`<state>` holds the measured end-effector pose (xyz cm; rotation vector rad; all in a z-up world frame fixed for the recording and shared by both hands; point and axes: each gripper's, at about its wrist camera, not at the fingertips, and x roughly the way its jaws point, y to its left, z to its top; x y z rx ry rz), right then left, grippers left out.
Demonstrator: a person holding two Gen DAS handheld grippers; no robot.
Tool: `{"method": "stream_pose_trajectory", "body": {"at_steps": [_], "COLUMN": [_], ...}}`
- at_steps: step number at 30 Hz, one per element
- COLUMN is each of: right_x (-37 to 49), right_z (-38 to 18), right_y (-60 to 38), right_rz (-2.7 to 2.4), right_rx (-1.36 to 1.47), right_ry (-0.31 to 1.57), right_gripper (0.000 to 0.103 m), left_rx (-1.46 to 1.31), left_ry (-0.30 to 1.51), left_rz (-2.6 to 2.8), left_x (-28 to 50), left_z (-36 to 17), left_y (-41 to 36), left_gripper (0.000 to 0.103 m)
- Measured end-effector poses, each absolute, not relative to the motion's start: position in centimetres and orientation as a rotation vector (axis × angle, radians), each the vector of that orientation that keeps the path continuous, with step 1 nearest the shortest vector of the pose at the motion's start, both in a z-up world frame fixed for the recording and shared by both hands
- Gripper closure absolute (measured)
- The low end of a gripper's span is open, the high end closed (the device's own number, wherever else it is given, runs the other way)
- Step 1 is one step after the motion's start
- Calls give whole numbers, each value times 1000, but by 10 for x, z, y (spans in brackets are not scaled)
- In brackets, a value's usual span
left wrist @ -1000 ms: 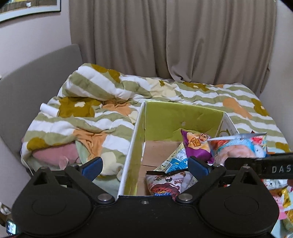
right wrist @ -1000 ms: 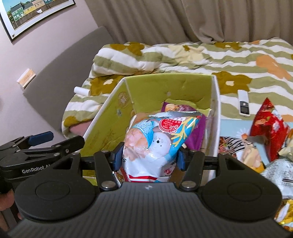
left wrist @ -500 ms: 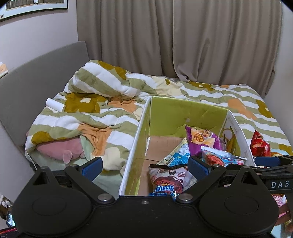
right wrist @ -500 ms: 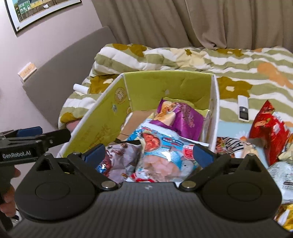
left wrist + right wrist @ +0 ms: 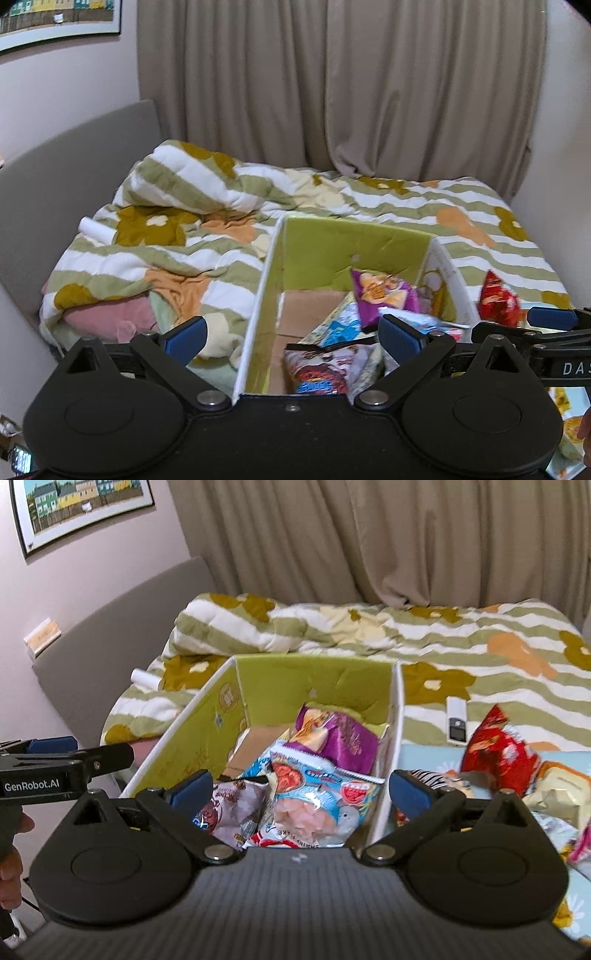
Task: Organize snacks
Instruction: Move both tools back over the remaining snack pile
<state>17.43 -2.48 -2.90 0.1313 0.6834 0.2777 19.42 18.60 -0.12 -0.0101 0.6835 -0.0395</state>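
A green-lined cardboard box (image 5: pixel 314 679) stands on the bed and also shows in the left wrist view (image 5: pixel 332 243). Inside lie a blue shrimp-flake bag (image 5: pixel 317 801), a purple bag (image 5: pixel 340 734), and a brown choco bag (image 5: pixel 231 812). My right gripper (image 5: pixel 301 790) is open and empty, just above the box's near end. My left gripper (image 5: pixel 293 336) is open and empty over the box's left wall. A red snack bag (image 5: pixel 498 749) and several other packets (image 5: pixel 554 786) lie right of the box.
A rumpled striped floral duvet (image 5: pixel 177 229) covers the bed. A white remote (image 5: pixel 456 722) lies right of the box. A grey headboard (image 5: pixel 59 177) stands on the left and curtains (image 5: pixel 332 81) hang behind.
My right gripper opened and let the shrimp-flake bag drop into the box, then drew back and up. My left gripper also rose a little.
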Motion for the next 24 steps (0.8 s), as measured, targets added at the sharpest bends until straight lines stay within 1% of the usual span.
{"method": "stream_pose_trajectory", "body": {"at_steps": [6, 14, 19, 24], "right_x": [148, 117, 109, 107], "right_z": [-5, 17, 19, 5], "right_y": [-46, -109, -155, -202], "right_rz": [181, 68, -13, -84], "right_rx": [120, 201, 220, 236], "right_ry": [641, 593, 567, 594], "right_gripper": [0, 0, 0, 0], "left_rx": [2, 58, 74, 76], "left_ry": [668, 621, 625, 664], "left_rz": [-158, -298, -345, -397], "left_x": [196, 185, 190, 205], "left_z": [15, 30, 32, 23], "left_y": [168, 113, 74, 30], "left_gripper": [2, 2, 2, 2]}}
